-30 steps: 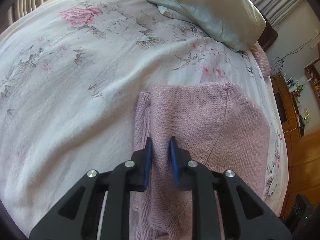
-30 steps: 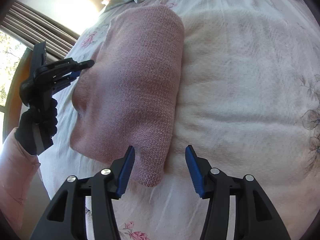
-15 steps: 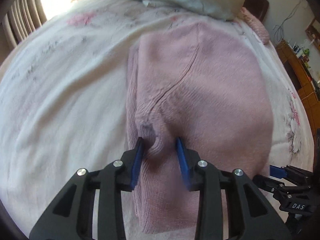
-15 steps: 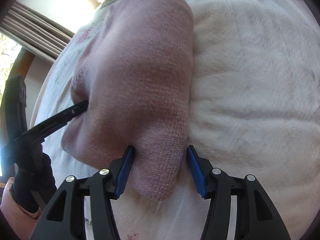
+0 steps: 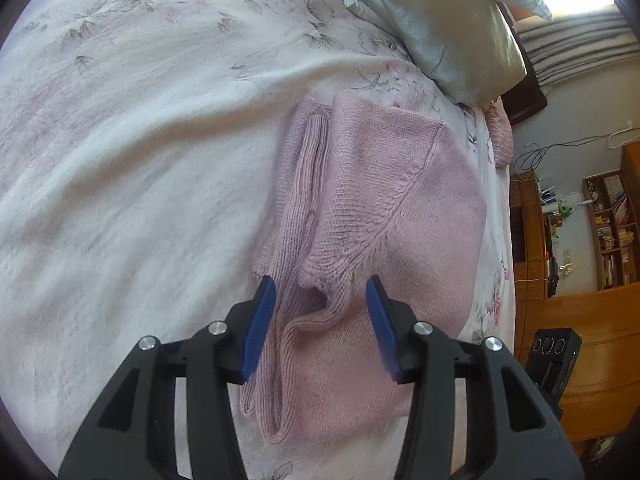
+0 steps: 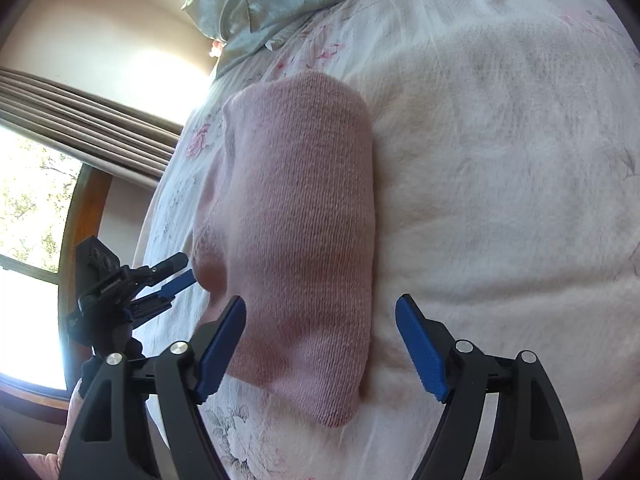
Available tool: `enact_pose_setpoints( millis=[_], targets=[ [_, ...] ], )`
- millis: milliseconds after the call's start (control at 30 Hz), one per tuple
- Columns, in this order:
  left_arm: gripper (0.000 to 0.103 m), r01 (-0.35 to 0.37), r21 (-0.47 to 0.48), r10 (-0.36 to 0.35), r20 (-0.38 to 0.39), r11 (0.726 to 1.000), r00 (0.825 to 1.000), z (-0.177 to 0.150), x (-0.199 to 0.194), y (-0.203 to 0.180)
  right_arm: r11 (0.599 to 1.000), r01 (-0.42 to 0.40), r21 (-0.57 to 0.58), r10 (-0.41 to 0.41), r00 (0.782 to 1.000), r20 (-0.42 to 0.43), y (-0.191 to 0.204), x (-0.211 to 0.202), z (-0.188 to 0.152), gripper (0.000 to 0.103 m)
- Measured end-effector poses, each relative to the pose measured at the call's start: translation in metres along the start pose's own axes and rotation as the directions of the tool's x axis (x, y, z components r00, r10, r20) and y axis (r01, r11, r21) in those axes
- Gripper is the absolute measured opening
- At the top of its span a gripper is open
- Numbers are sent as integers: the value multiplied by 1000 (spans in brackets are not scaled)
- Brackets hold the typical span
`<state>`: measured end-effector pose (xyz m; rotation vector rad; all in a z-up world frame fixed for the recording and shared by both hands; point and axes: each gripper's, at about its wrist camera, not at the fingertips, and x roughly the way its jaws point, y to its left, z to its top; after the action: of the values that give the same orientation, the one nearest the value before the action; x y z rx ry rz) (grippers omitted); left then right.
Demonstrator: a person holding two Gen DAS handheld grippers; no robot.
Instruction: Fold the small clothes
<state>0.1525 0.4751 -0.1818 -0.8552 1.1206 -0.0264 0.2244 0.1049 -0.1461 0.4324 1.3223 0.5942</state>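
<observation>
A pink knitted sweater point(image 5: 384, 208) lies folded on the floral white bedspread point(image 5: 140, 160), its ribbed edge along the left side. My left gripper point(image 5: 320, 312) is open, its blue pads on either side of a rumpled fold at the sweater's near end, gripping nothing. In the right wrist view the same sweater point(image 6: 304, 220) is a smooth oblong. My right gripper point(image 6: 322, 348) stands wide open over its near corner, with no cloth pinched. The left gripper point(image 6: 182, 270) shows at the sweater's left edge, jaws apart.
Silky grey-green pillows point(image 5: 452, 28) lie at the head of the bed. Another pink knit item point(image 5: 502, 140) sits by the bed's right edge. Wooden shelves point(image 5: 612, 220) stand beyond. A window with curtains point(image 6: 80, 120) is on the other side. A gloved hand point(image 6: 120, 340) holds the left gripper.
The left gripper, shut on the sweater's edge a second ago, has opened and let go. The right gripper has spread wider and drawn back slightly. The sweater now lies flat on the bed.
</observation>
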Motion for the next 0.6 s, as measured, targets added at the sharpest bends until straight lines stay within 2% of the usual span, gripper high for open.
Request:
enact_pose_setpoints(
  millis=[167, 233, 333, 433, 467, 533, 600],
  targets=[
    [49, -40, 55, 42, -41, 998, 998, 17, 25, -3, 998, -59, 21, 60, 997, -40, -6, 16, 19, 78],
    [54, -43, 77, 47, -42, 996, 998, 23, 28, -3, 996, -88, 24, 89, 994, -63, -4, 28, 25, 78],
    [55, -48, 90, 50, -25, 995, 998, 23, 25, -1, 994, -111, 22, 113, 988, -105, -8, 44, 30, 78],
    [56, -26, 102, 29, -31, 994, 999, 17, 26, 2, 987, -150, 51, 155, 981, -112, -11, 59, 35, 86],
    [57, -16, 100, 19, -33, 995, 999, 16, 28, 4, 985, -162, 60, 168, 979, -113, -12, 63, 36, 88],
    [68, -5, 98, 8, -30, 995, 1000, 16, 34, 7, 980, -185, 77, 193, 975, -114, -15, 71, 36, 90],
    [75, 42, 75, -38, -52, 996, 998, 18, 43, 14, 972, -212, 97, 222, 969, -112, -20, 74, 34, 91]
  ],
)
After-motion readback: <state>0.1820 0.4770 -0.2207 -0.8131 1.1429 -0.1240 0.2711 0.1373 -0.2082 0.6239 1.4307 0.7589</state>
